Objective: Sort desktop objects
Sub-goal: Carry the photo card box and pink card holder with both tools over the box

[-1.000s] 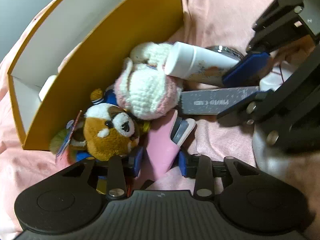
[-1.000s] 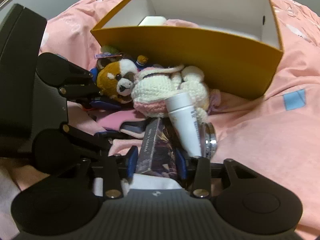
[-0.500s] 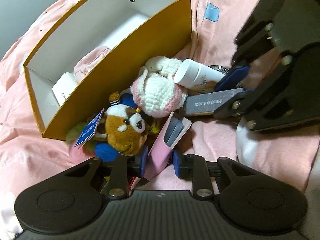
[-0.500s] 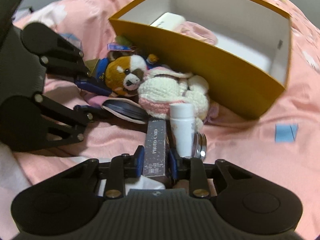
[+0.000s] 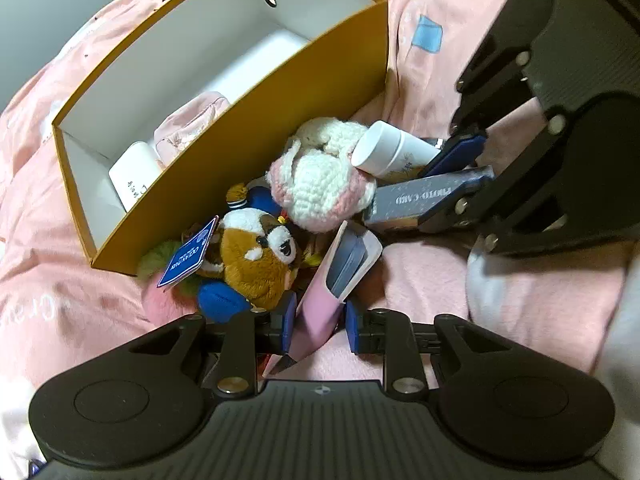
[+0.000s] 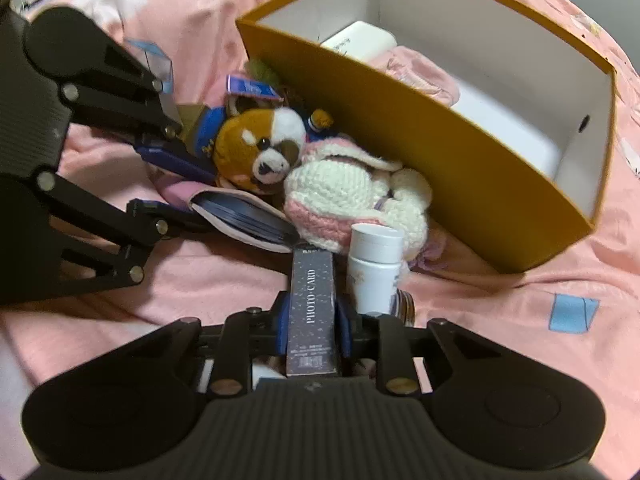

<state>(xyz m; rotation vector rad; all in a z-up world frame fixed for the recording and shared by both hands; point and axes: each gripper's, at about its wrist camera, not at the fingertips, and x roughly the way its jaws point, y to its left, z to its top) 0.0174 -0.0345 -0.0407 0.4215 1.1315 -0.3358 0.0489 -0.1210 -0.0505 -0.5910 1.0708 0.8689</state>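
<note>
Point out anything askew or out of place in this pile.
The white tube lies tilted across the crocheted toy instead of flat, and the pink pouch gapes open, its dark cards sticking out.

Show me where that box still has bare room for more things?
The orange box has bare white floor toward its end wall with the round hole, beyond the pink pouch. The other end is crowded by the pouch and a white container.
</note>
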